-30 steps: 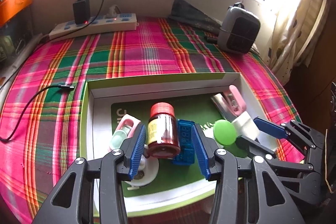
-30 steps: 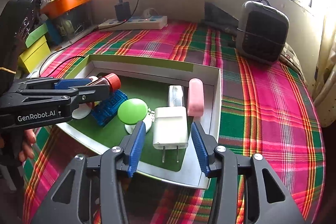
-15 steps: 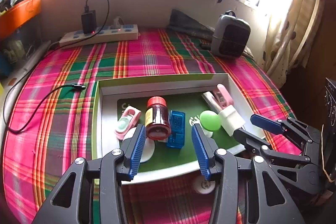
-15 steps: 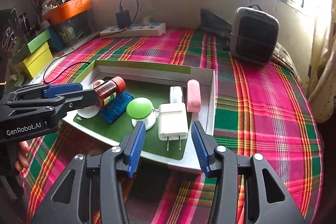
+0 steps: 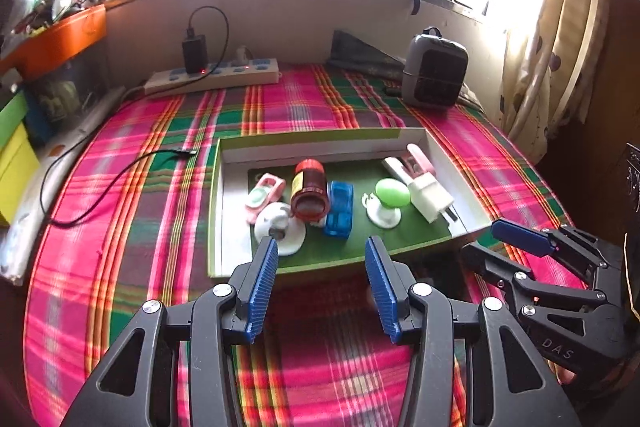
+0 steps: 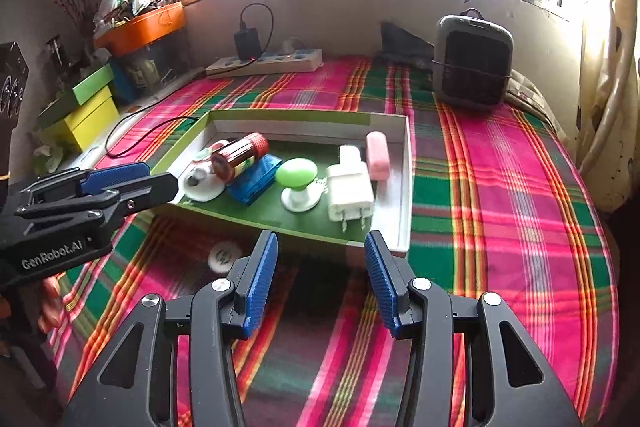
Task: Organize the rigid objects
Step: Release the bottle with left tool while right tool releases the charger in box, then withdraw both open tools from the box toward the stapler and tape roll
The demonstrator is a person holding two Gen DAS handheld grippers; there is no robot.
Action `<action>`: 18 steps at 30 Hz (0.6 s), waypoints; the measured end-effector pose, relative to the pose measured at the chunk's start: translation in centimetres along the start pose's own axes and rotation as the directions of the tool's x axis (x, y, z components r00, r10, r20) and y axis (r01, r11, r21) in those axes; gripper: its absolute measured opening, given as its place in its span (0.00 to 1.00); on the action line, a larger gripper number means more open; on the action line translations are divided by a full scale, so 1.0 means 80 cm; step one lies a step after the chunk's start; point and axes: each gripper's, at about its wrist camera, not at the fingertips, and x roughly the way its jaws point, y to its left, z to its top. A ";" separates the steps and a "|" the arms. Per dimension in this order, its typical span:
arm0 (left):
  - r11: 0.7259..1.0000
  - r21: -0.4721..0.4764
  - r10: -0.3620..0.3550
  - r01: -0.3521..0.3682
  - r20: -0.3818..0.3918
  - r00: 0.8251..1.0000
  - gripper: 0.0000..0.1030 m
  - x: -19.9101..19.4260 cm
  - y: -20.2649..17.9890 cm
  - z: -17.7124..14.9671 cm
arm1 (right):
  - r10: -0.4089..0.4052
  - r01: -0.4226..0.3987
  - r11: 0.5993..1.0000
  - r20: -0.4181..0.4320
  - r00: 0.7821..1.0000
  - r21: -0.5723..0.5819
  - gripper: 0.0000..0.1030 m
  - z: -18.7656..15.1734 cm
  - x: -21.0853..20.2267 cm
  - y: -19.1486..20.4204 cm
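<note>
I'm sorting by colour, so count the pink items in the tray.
2. One pink-framed piece lies at the tray's left end beside the red-capped bottle; one pink bar lies along its right wall behind the white charger. More may hide underneath.

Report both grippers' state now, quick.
Left gripper: open, holding nothing.
Right gripper: open, holding nothing.

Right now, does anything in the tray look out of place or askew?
Yes. The red-capped bottle lies on its side, resting on the white round item and the blue case. The tray's near edge seems lifted off the cloth.
</note>
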 end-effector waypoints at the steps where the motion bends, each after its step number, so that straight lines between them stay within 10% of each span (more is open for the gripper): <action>1: 1.000 -0.004 -0.005 0.005 0.000 1.000 0.44 -0.002 0.000 -0.003 | 0.004 -0.004 1.000 -0.001 1.000 0.001 0.45 -0.003 -0.002 0.003; 18: 0.997 0.006 0.079 -0.079 -0.013 0.997 0.44 -0.020 0.018 -0.068 | 0.020 -0.020 1.000 -0.044 0.999 -0.003 0.45 -0.035 -0.002 0.055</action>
